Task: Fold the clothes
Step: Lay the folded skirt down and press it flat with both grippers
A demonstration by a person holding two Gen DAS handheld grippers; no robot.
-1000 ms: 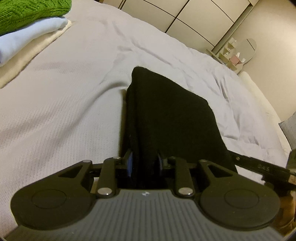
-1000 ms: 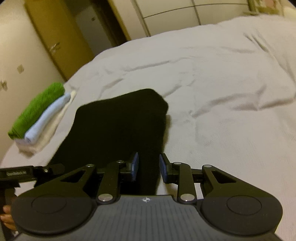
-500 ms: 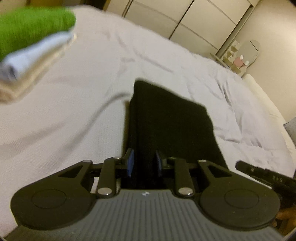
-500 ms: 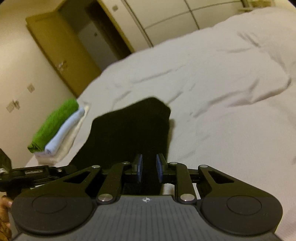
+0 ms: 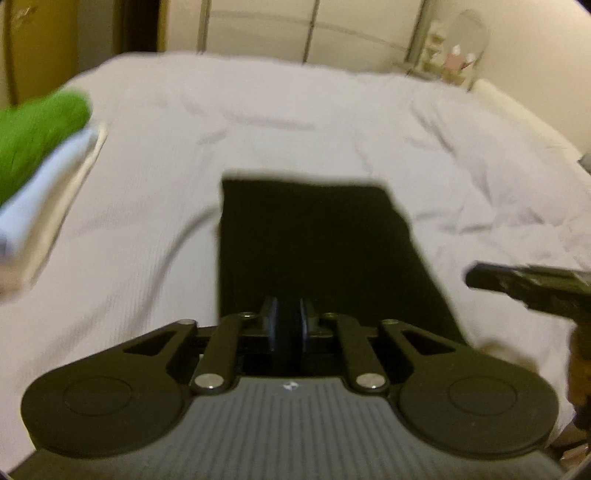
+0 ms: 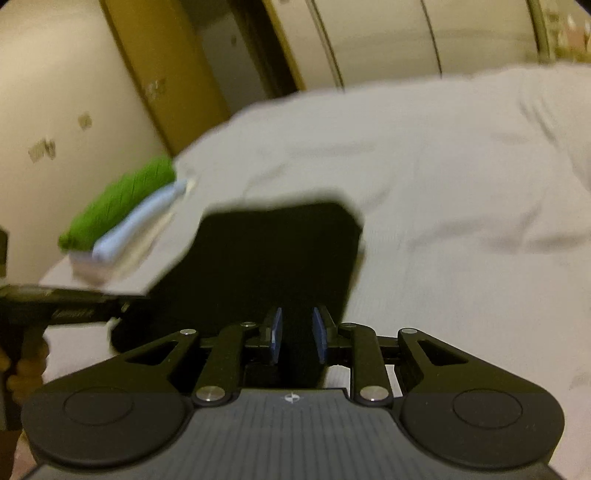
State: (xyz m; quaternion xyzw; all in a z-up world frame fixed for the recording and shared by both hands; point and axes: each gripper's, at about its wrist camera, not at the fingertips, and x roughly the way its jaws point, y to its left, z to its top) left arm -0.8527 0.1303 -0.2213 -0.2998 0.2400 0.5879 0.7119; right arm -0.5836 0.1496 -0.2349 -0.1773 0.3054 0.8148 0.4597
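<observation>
A folded black garment [image 5: 317,240] hangs out in front of both grippers above the white bed [image 5: 258,110]. My left gripper [image 5: 288,325] is shut on its near edge. My right gripper [image 6: 297,334] is shut on the near edge of the same black garment [image 6: 273,258]. The right gripper's body shows at the right edge of the left wrist view [image 5: 532,288], and the left gripper's body shows at the left edge of the right wrist view [image 6: 55,310]. Both views are motion-blurred.
A stack of folded clothes, green on top [image 5: 33,136], then pale blue and cream, lies on the bed's left side; it also shows in the right wrist view [image 6: 118,206]. Wardrobe doors [image 6: 388,40] and a wooden door [image 6: 173,74] stand behind the bed. A small mirror [image 5: 469,33] stands at the far right.
Both grippers have risen and tilted up with the black garment, which now hangs squarer and lifted off the bed. More of the room's walls is in view.
</observation>
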